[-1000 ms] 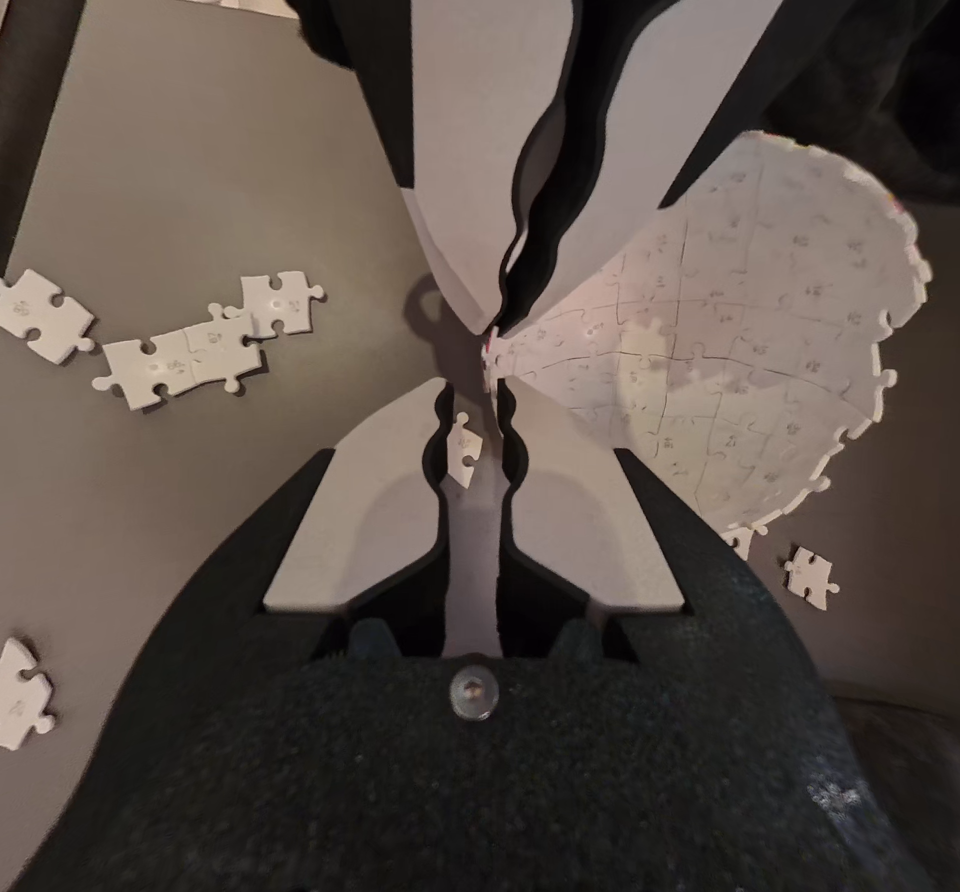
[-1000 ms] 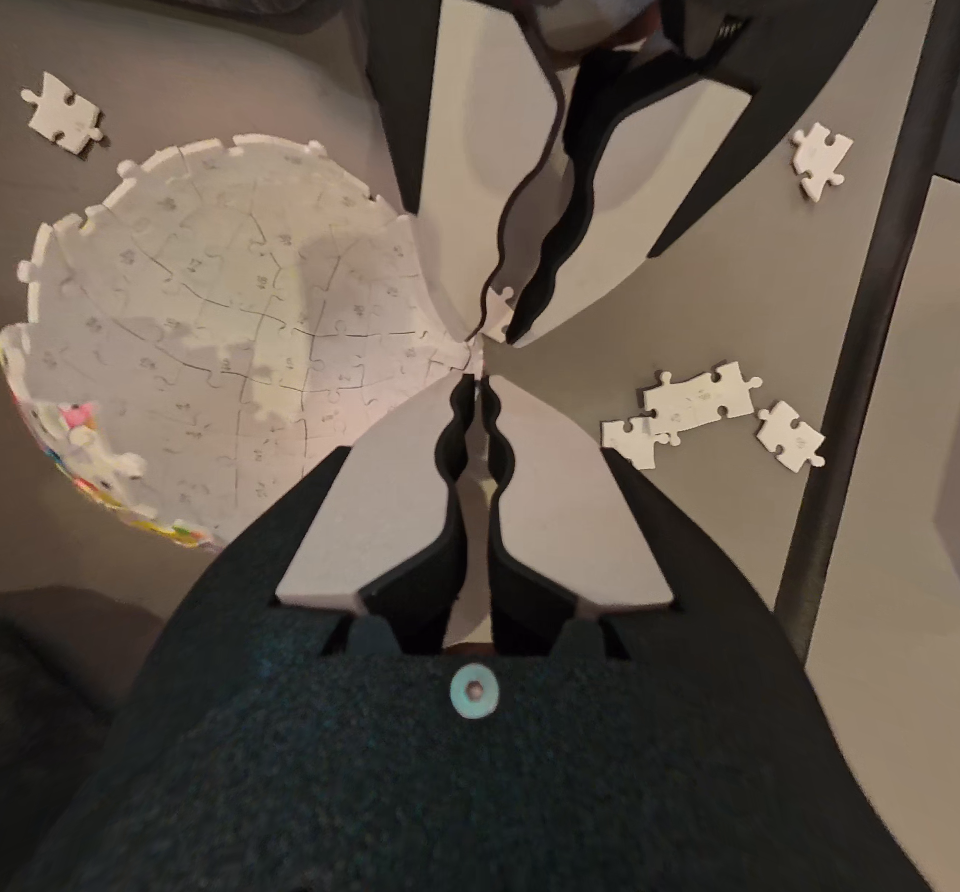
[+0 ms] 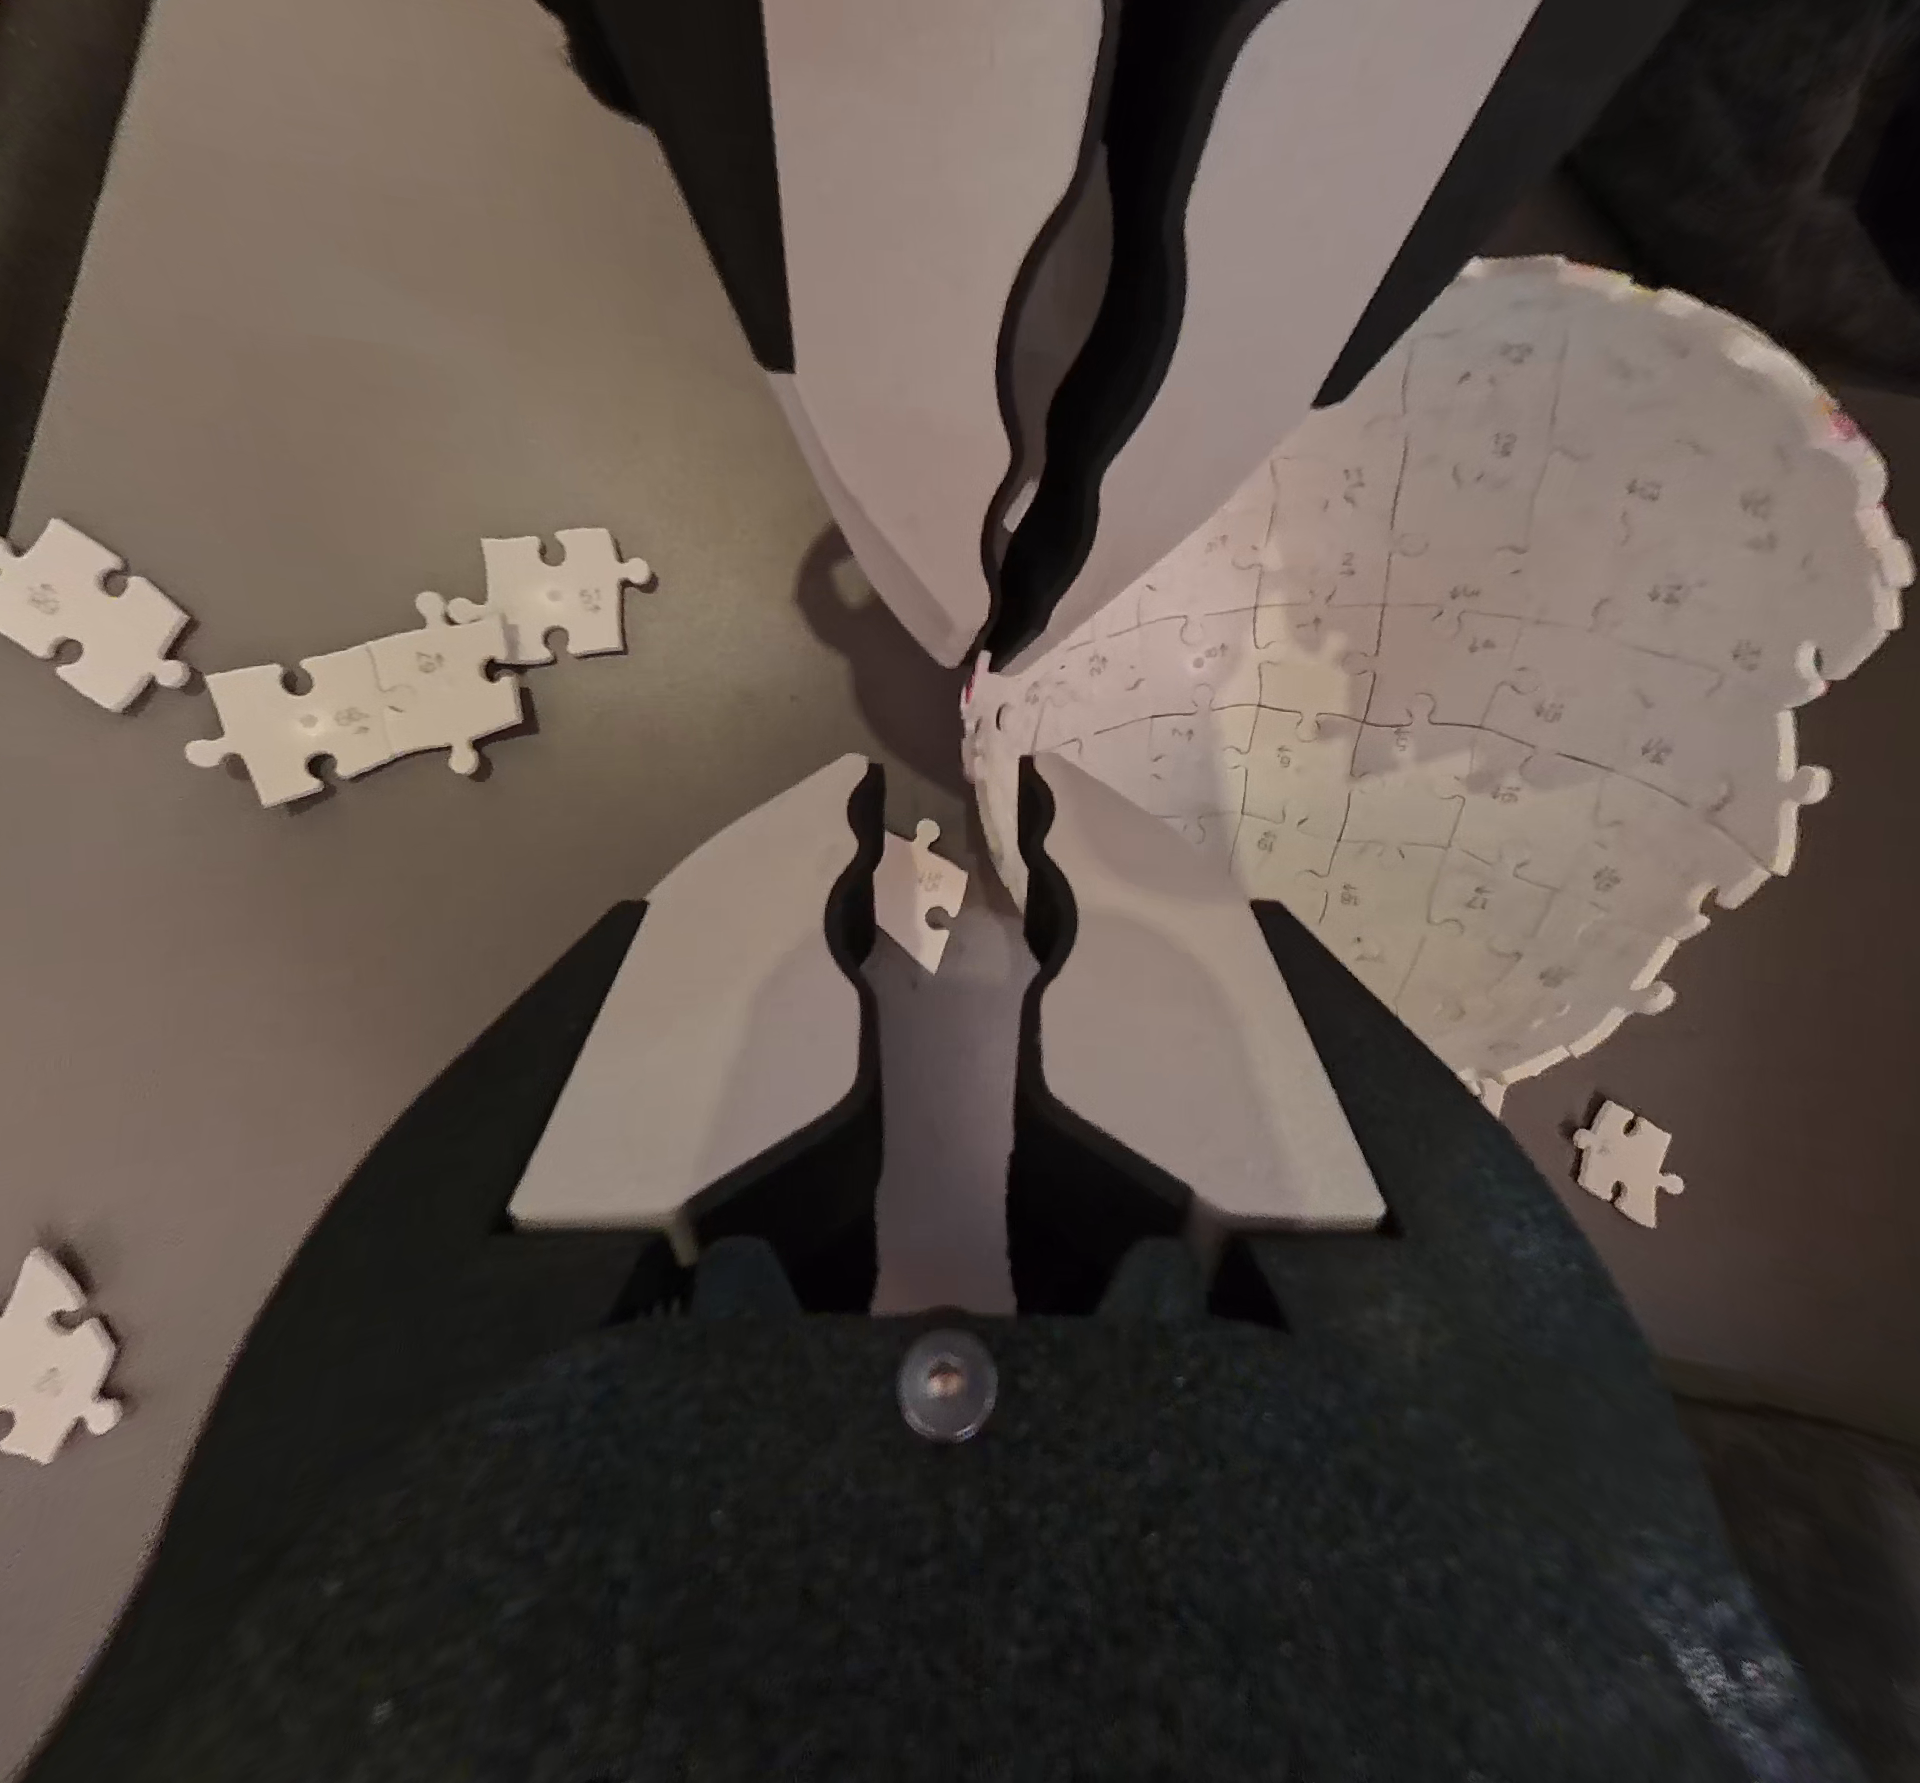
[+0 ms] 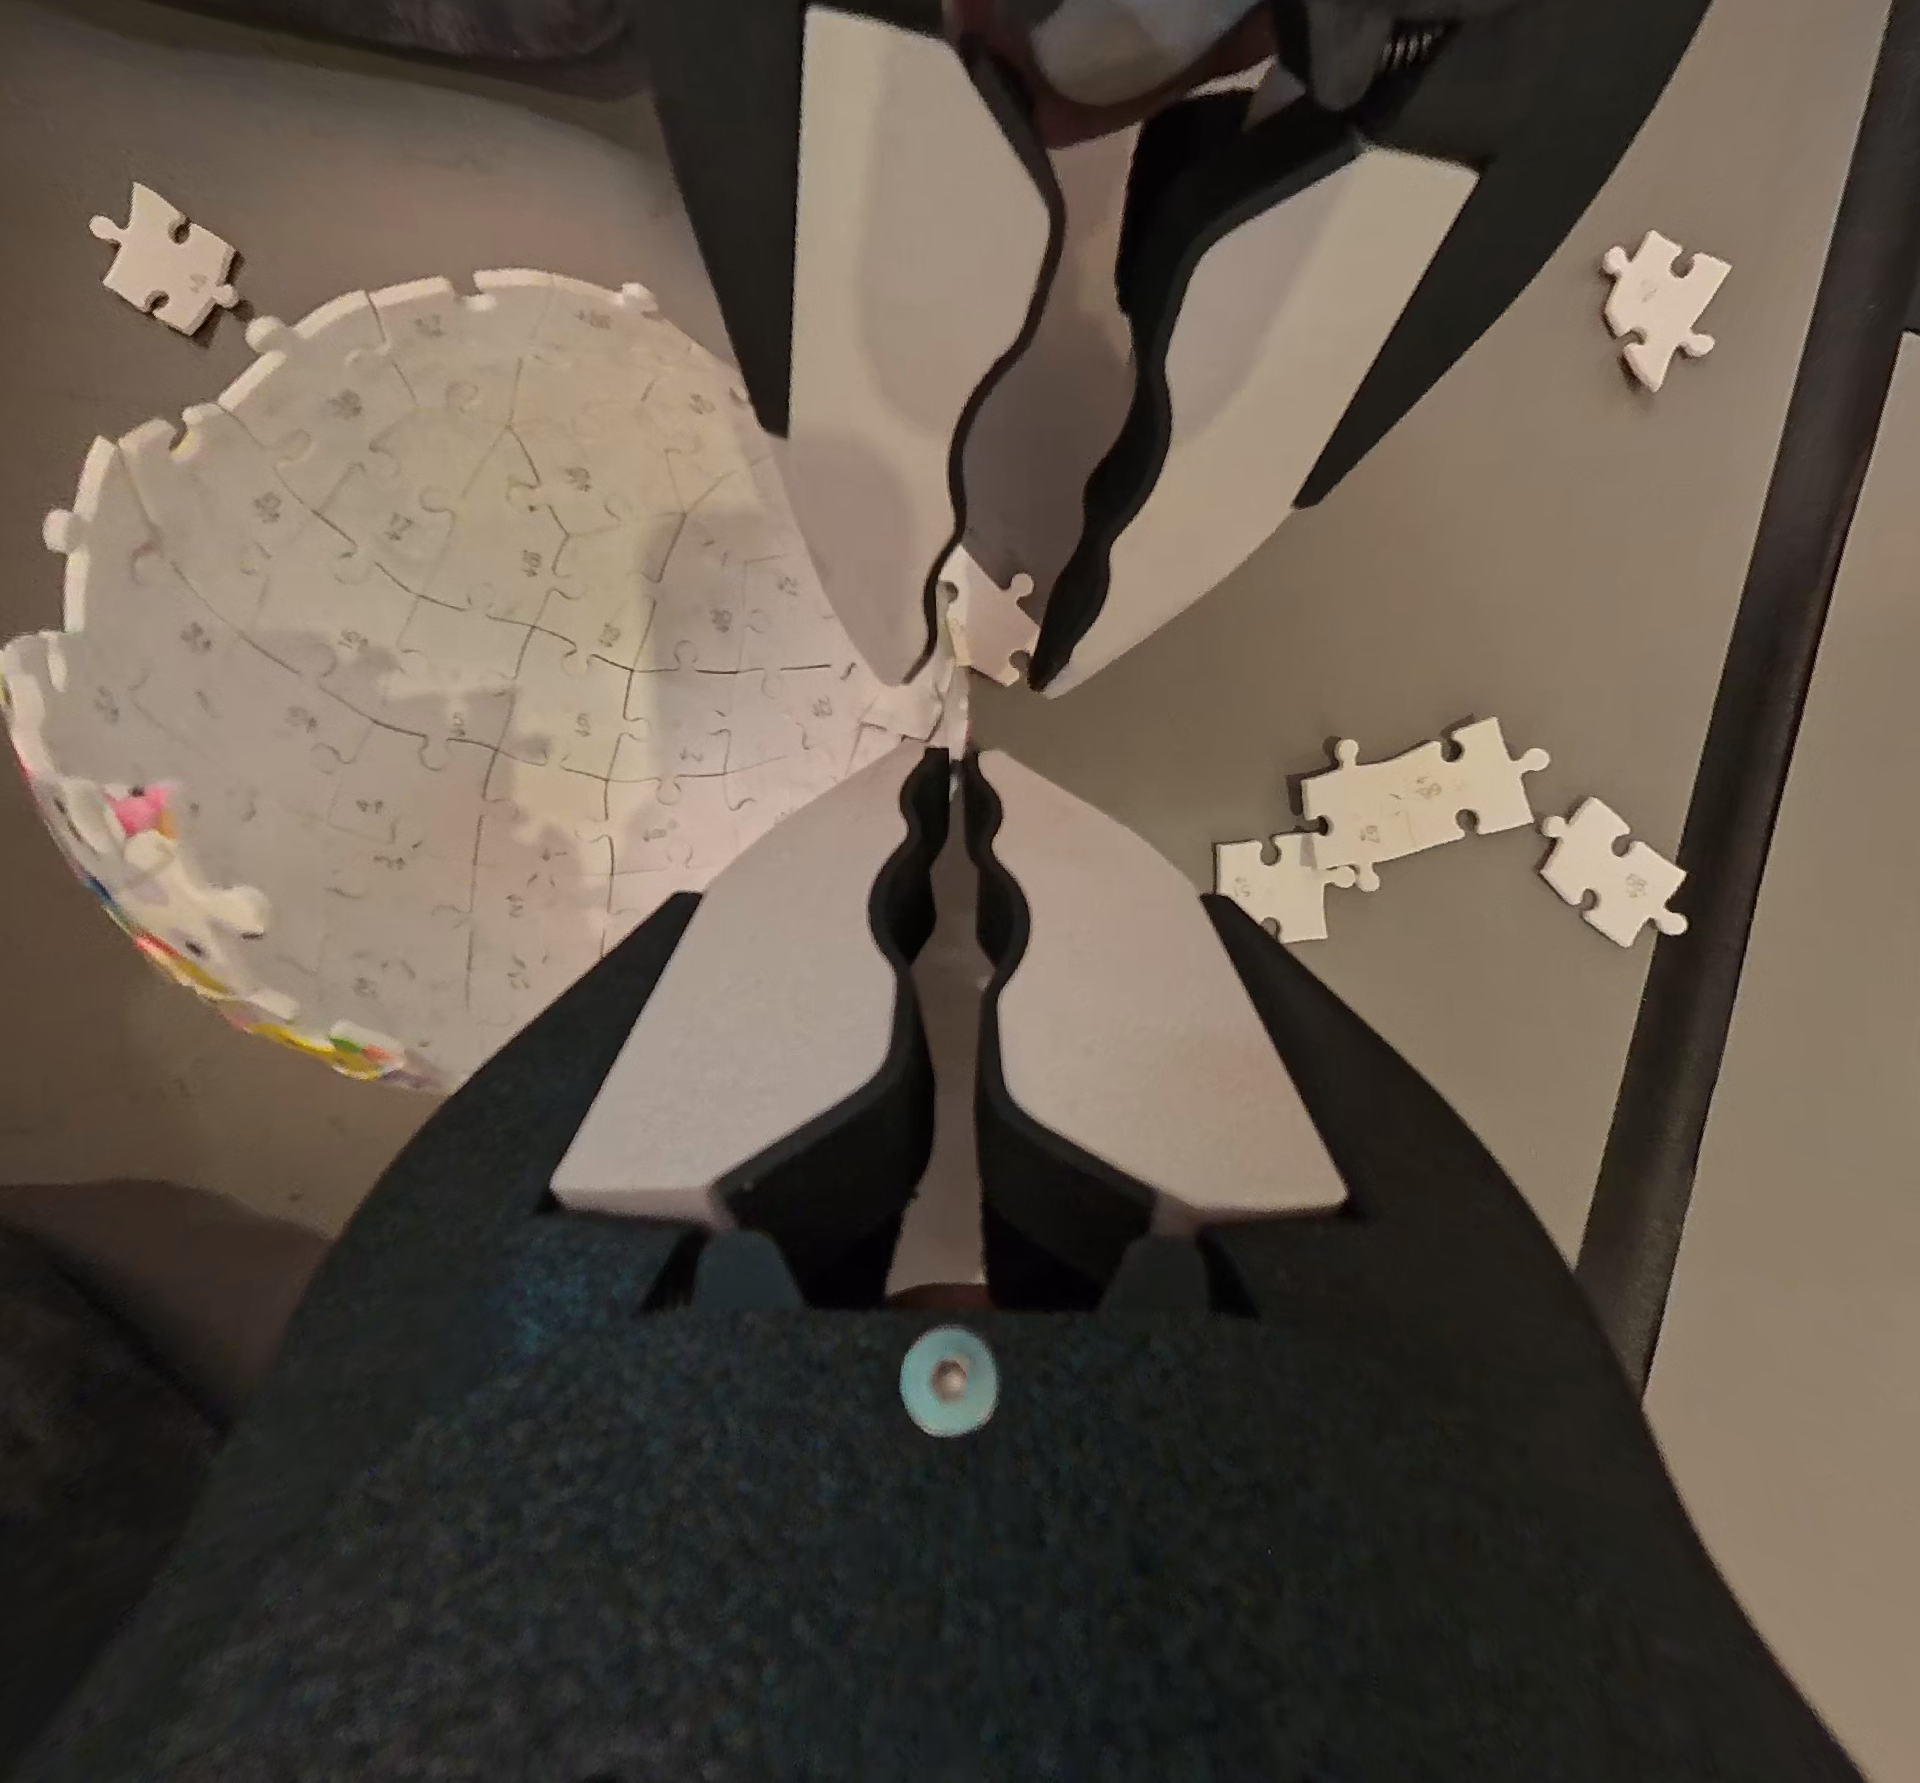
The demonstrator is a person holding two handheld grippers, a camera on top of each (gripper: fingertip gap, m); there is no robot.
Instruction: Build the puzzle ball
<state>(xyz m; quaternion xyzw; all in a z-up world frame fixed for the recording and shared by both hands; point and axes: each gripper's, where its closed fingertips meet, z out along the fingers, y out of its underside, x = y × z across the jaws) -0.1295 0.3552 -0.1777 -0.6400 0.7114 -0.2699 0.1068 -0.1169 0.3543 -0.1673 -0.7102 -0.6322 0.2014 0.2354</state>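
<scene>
While R gripper (image 4: pixel 951 762) pinches ball rim (image 4: pixel 914 705), loose piece (image 3: pixel 923 892) btwn L fingers (image 3: pixel 769 923).

Each hand-held gripper has a black, grainy, speckled body that flares into two black arms carrying pale grey finger plates with wavy black inner edges. Below the fingers, the left hand-held gripper (image 3: pixel 945 777) carries a clear round screw; the right hand-held gripper (image 4: pixel 954 767) carries a teal-ringed one.
</scene>
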